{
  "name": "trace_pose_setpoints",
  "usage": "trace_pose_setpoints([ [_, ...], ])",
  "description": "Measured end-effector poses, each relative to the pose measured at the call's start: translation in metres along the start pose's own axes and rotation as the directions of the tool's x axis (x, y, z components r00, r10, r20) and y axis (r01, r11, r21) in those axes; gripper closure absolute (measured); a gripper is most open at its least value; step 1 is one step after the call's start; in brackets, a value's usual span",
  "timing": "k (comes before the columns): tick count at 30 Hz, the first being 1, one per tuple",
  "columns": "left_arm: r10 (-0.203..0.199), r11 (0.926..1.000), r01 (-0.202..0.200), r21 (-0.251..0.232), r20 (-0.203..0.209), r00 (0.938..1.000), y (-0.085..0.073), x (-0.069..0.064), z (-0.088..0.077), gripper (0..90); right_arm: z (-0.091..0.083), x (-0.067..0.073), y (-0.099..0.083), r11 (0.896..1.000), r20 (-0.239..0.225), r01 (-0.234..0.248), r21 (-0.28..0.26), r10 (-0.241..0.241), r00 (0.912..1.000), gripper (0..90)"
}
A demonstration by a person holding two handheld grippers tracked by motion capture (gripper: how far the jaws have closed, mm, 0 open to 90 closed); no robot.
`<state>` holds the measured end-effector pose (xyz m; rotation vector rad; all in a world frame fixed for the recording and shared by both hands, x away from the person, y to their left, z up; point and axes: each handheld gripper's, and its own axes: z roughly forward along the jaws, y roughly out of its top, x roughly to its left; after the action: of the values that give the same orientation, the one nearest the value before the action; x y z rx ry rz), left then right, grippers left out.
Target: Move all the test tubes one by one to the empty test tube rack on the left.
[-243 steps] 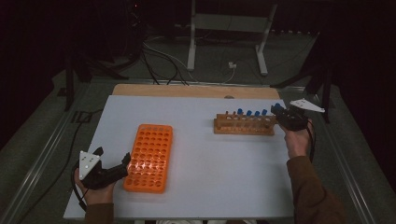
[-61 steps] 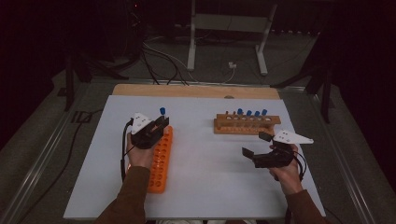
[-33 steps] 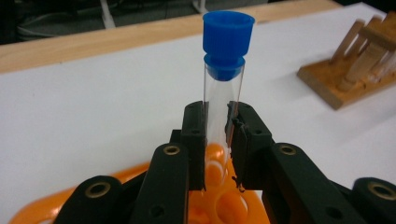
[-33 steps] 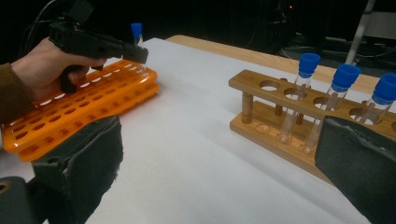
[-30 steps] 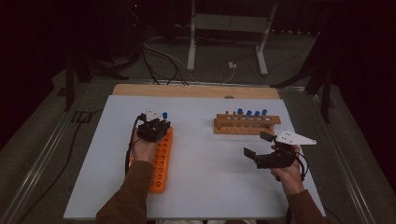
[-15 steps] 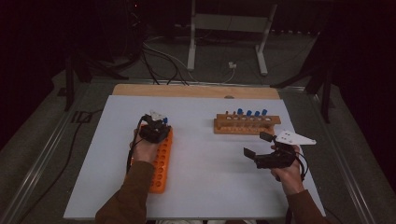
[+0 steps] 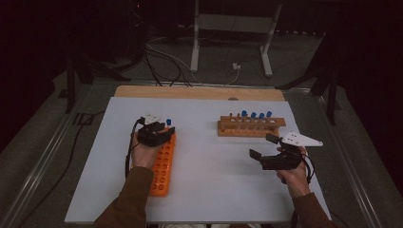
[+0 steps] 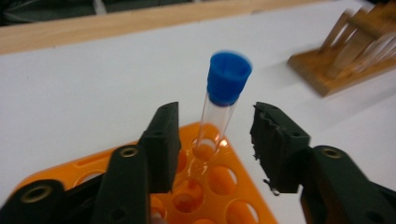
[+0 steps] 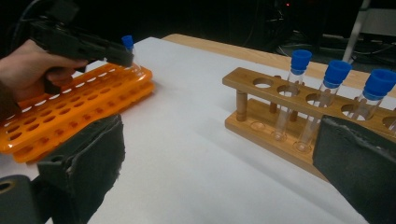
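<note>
White table, dark room behind. At left, left gripper just opening, jaws apart around blue-capped tube, now seated in orange rack: release step; next, backing off cleanly. Earlier clamped. At right, right gripper spread, empty, near wooden rack.

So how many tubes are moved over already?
One tube stands in the orange rack, so that one looks done. The left gripper has just been opening; its pads stand clear of the tube between them. The right gripper hangs open with nothing in it. Four blue-capped tubes wait in the wooden rack, so most of the job is left.
</note>
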<state>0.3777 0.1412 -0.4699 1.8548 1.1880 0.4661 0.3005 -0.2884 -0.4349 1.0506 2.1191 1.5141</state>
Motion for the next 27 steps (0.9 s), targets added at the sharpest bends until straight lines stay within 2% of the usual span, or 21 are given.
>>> trace_pose_setpoints([
  [2, -0.013, 0.9996, 0.013, -0.024, 0.011, 0.9999, 0.0, 0.001, -0.005, 49.3, 0.0, -0.001, 0.0, 1.0, 0.004, -0.002, 0.002, 0.002, 1.0, 2.5],
  [3, -0.034, 0.9975, 0.036, -0.06, 0.028, 0.999, 0.0, 0.003, -0.012, 47.5, 0.0, -0.001, 0.0, 1.0, 0.006, -0.003, 0.001, 0.003, 1.0, 2.5],
  [5, -0.043, 0.9962, 0.045, -0.075, 0.032, 0.9986, 0.0, 0.004, -0.015, 41.8, 0.001, -0.002, 0.001, 1.0, 0.011, -0.005, 0.001, 0.005, 0.9999, 2.5],
  [6, -0.053, 0.9939, 0.057, -0.094, 0.038, 0.9979, 0.0, 0.005, -0.02, 41.8, 0.001, -0.002, 0.001, 1.0, 0.011, -0.005, 0.001, 0.005, 0.9999, 2.5],
  [7, -0.061, 0.9904, 0.066, -0.122, 0.043, 0.9972, -0.001, 0.005, -0.025, 36.3, 0.001, -0.003, 0.001, 1.0, 0.013, -0.007, 0.002, 0.007, 0.9999, 2.4],
  [9, -0.064, 0.9886, 0.068, -0.134, 0.04, 0.9972, -0.001, 0.005, -0.029, 33.2, 0.001, -0.004, 0.002, 1.0, 0.015, -0.008, 0.003, 0.008, 0.9999, 2.5],
  [11, -0.067, 0.9848, 0.073, -0.158, 0.038, 0.997, -0.003, 0.004, -0.035, 25.2, 0.002, -0.007, 0.003, 1.0, 0.025, -0.009, 0.003, 0.009, 0.9997, 2.4],
  [12, -0.071, 0.9829, 0.077, -0.167, 0.037, 0.9968, -0.003, 0.004, -0.038, 25.2, 0.002, -0.007, 0.003, 1.0, 0.025, -0.009, 0.003, 0.009, 0.9997, 2.4],
  [14, -0.082, 0.9791, 0.086, -0.184, 0.034, 0.9961, -0.005, 0.003, -0.043, 16.9, 0.002, -0.01, 0.005, 1.0, 0.036, -0.011, 0.004, 0.011, 0.9993, 2.4],
  [16, -0.086, 0.9745, 0.092, -0.205, 0.037, 0.9956, -0.007, 0.001, -0.047, 15.7, 0.003, -0.011, 0.006, 1.0, 0.039, -0.008, 0.006, 0.008, 0.9992, 2.4],
  [17, -0.085, 0.9732, 0.091, -0.211, 0.034, 0.9957, -0.008, 0.001, -0.049, 9.5, 0.003, -0.013, 0.008, 1.0, 0.051, -0.014, 0.007, 0.013, 0.9986, 2.5],
  [18, -0.086, 0.9724, 0.091, -0.215, 0.035, 0.9957, -0.009, 0.0, -0.051, 9.5, 0.003, -0.013, 0.008, 1.0, 0.051, -0.014, 0.007, 0.013, 0.9986, 2.5],
  [21, -0.078, 0.9709, 0.085, -0.224, 0.036, 0.9963, -0.012, -0.004, -0.057, 1.0, 0.004, -0.019, 0.012, 1.0, 0.072, -0.022, 0.006, 0.022, 0.9972, 2.5],
  [24, -0.075, 0.9646, 0.082, -0.251, 0.038, 0.9965, -0.017, -0.006, -0.064, 0.8, 0.006, -0.022, 0.014, 1.0, 0.082, -0.024, 0.008, 0.024, 0.9964, 2.5],
  [27, -0.063, 0.9645, 0.073, -0.254, 0.046, 0.9969, -0.021, -0.008, -0.069, 0.7, 0.007, -0.026, 0.018, 1.0, 0.098, -0.026, 0.009, 0.025, 0.9948, 2.5],
])
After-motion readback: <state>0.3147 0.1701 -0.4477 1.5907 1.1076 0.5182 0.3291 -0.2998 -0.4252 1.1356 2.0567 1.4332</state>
